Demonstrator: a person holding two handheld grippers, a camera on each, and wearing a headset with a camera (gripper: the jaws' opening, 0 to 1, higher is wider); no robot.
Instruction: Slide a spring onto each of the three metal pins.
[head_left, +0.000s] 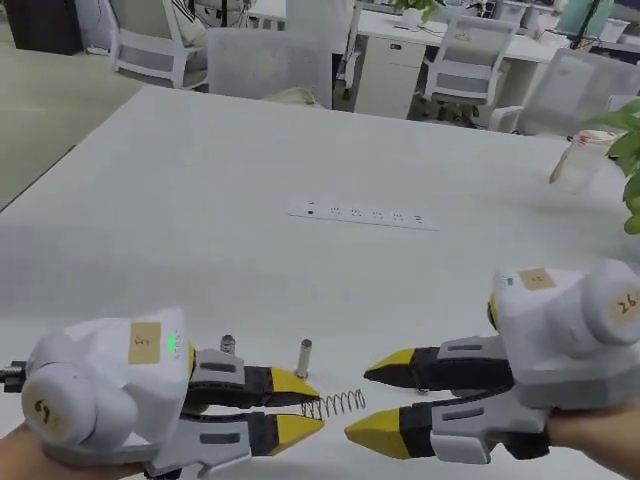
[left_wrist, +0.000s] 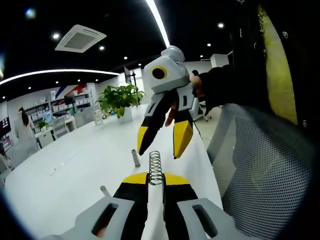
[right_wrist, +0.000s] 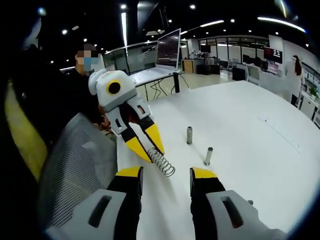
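I'm pinching one end of the spring (head_left: 338, 403) in my closed left claw (head_left: 314, 406), near a bare pin (head_left: 305, 355) on the desk (head_left: 200, 210), my right claw (head_left: 362, 402) hanging open opposite, and I'm risking the spring bending or flicking free if it's meeting the pin off-axis.

Holding the left gripper (head_left: 318, 406) low and level, jaws clamped on one end of a spring (head_left: 335, 403) jutting past the tips toward the right gripper (head_left: 357, 402). Holding the right gripper opposite, tips facing the left one's, near but apart, jaws spread wide. Gripping each from behind, hands at the bottom corners of the head view.
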